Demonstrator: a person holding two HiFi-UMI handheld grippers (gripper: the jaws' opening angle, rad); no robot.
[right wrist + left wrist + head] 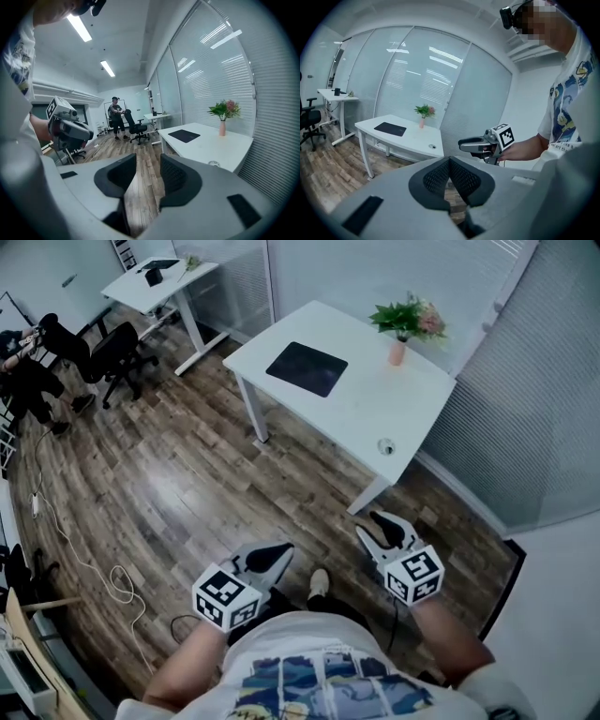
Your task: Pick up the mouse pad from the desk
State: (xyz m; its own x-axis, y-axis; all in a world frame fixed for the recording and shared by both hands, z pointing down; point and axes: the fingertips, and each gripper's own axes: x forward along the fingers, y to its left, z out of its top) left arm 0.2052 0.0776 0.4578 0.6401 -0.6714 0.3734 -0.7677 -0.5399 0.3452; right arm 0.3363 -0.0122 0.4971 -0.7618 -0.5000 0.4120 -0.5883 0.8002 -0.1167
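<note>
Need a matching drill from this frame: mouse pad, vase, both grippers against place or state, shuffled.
Column A
1 mouse pad
2 vase
3 left gripper
4 right gripper

Column B
a jaws apart, nothing between them
b lying flat on the desk, black
c jaws together, nothing held
d standing upright, pink

Pairs: 1-b, 2-d, 3-c, 4-a
</note>
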